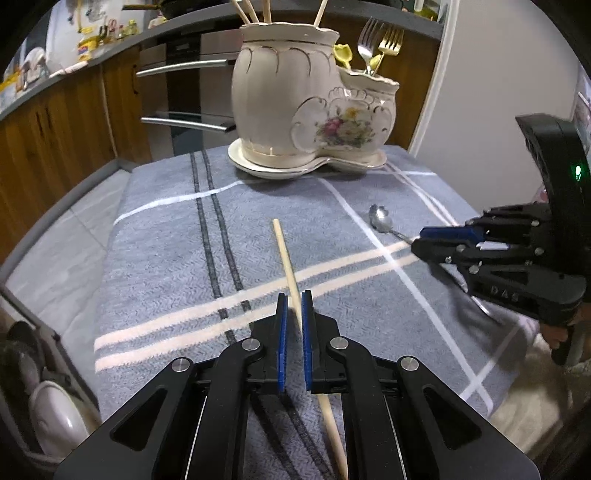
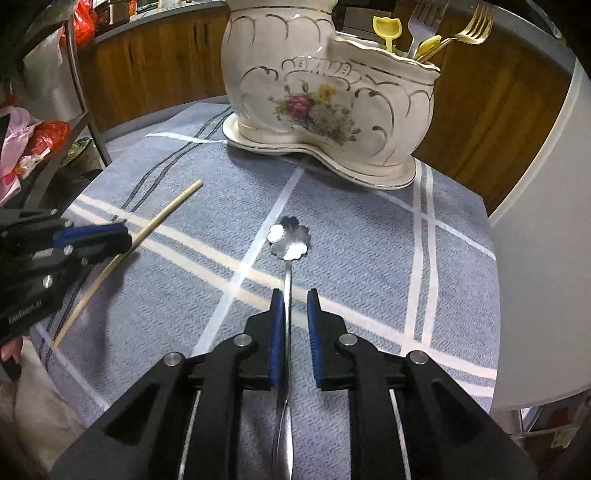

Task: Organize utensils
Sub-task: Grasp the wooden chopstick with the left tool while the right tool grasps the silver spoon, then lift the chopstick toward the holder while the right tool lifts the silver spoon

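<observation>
A wooden chopstick [image 1: 286,258] lies on the blue-grey striped cloth [image 1: 166,258]. My left gripper [image 1: 294,301] is open, its blue pads either side of the chopstick, low over the cloth. A silver spoon with a flower-shaped bowl [image 2: 289,236] lies further right. My right gripper [image 2: 295,297] is open around the spoon's handle, which sits against the left pad. The white floral ceramic holder [image 1: 295,96] stands at the back; its tall part holds chopsticks [image 1: 255,9], its low part forks [image 2: 424,22] and yellow utensils [image 2: 388,27].
Wooden cabinets [image 1: 55,122] and an oven with metal handles [image 1: 184,66] stand behind the table. A rack with red and pink bags [image 2: 33,140] is to the left. A white wall [image 2: 535,258] is close on the right. The cloth's edges drop off nearby.
</observation>
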{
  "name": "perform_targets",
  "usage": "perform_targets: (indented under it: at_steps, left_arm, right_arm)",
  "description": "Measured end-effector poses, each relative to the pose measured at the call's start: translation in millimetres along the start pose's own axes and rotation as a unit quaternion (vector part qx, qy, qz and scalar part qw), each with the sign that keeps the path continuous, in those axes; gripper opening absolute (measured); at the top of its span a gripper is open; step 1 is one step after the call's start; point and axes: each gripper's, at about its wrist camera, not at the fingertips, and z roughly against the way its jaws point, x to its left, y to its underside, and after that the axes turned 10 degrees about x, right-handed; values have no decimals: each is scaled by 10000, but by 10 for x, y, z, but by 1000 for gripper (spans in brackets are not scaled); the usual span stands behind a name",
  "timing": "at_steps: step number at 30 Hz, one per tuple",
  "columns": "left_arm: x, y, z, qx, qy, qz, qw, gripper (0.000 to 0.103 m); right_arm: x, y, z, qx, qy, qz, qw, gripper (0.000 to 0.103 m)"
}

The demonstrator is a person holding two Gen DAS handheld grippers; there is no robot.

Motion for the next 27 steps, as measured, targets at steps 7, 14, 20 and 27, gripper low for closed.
perform_targets:
  at_steps: [7,14,20,27]
  left_arm:
    - [-42,-28,-52,51,-247,-98,9996,18]
    - [-111,-68,-109,24,-599,-262,9979,7]
    - [-101,-87,-53,-217,-401,-292,9985,5]
    - [-125,-149,215,-1061,-18,-194,9942,5]
  right_arm:
    - [-27,4,-9,-125,-191,-2,9997,3]
    - [-60,96,75,-467,-454,-106,9978,3]
    - [-139,160,312,-1144,-750,-209,9904,3]
    - [-241,242,587,-1907,-710,-226,9788,3]
